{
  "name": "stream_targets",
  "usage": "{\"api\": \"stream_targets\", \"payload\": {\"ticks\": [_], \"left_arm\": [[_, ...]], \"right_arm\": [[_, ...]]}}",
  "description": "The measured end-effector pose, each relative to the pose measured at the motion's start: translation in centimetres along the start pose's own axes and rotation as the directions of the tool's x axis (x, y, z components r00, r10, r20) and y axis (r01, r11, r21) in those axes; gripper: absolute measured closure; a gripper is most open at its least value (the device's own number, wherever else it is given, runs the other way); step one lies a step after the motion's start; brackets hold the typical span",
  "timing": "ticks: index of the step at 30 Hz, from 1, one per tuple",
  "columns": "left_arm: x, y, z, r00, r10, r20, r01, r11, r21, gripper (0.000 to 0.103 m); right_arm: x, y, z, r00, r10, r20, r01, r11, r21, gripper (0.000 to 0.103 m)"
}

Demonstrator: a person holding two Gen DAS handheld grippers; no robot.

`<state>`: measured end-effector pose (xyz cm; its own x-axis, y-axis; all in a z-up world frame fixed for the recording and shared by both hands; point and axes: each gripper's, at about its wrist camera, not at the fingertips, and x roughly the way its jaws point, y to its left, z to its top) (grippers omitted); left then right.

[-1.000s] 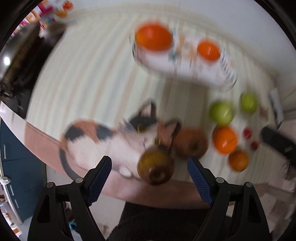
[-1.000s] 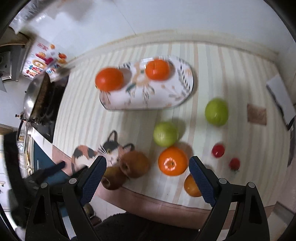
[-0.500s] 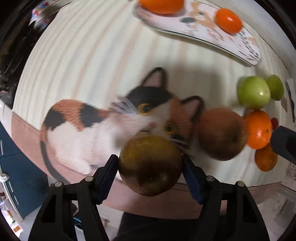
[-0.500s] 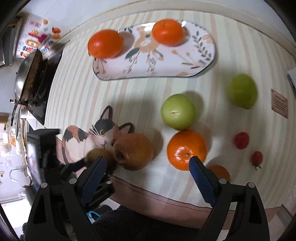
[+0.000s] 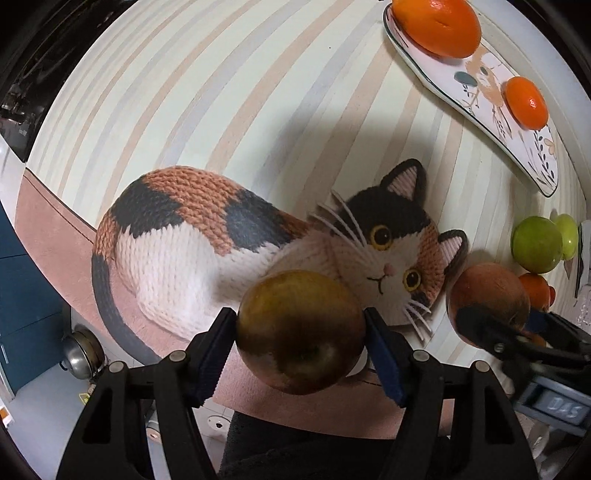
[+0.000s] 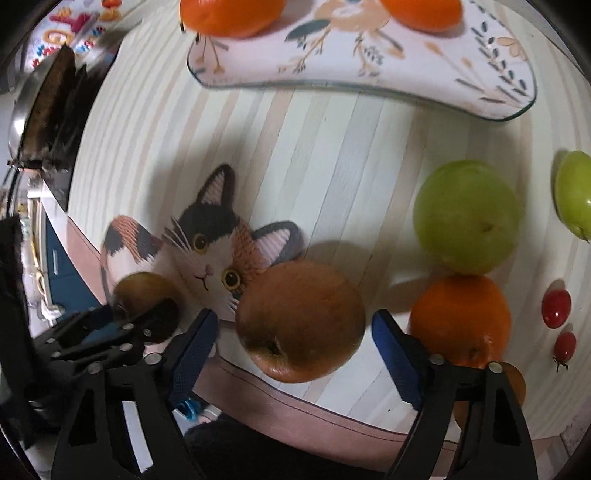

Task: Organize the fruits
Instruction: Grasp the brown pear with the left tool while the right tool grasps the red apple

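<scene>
My left gripper (image 5: 300, 347) is shut on a dark yellow-brown apple (image 5: 300, 332) near the table's front edge, over the cat picture (image 5: 258, 251). That apple also shows in the right wrist view (image 6: 144, 306), held by the left gripper (image 6: 122, 332). My right gripper (image 6: 293, 347) is open with its fingers on either side of a reddish-brown apple (image 6: 299, 321), not touching it. The same apple shows in the left wrist view (image 5: 487, 295). A floral plate (image 6: 369, 62) at the back holds two oranges (image 6: 229, 14).
Two green apples (image 6: 467, 214) (image 6: 574, 194), an orange (image 6: 460, 321), a second orange (image 6: 513, 380) behind the right finger, and two small red tomatoes (image 6: 556, 308) lie right of the right gripper. A metal pan (image 6: 40, 110) stands at the far left.
The left gripper closed on the yellow-brown apple. The right gripper came down and forward until its open fingers straddle the reddish-brown apple.
</scene>
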<state>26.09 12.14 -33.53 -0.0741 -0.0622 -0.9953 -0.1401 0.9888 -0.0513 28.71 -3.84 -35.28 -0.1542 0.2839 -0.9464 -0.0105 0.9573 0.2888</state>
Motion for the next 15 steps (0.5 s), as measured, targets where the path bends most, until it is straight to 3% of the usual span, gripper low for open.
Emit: {"api": "stream_targets", "payload": {"ticks": [2,9,15], "left_arm": [[-0.2,0.4,0.4,1.000,0.006,0.010,-0.006,1.000,-0.002,0.036],[-1.0,-1.3,0.6,0.999,0.022,0.030,-0.023,1.000,0.012,0.036],[-4.9,-2.8,1.0,0.996,-0.044,0.083,0.042,0.999,0.027,0.037]], "right_arm": [[0.4,0.0,-0.2,1.000,-0.025,0.012,0.025,1.000,-0.008,0.032],[0.2,-0.1,-0.8,0.999,-0.020,0.041,0.021,1.000,-0.013,0.033],[-2.0,-0.1,-1.0,0.997,0.037,0.072,-0.036,0.999,-0.011,0.033]]}}
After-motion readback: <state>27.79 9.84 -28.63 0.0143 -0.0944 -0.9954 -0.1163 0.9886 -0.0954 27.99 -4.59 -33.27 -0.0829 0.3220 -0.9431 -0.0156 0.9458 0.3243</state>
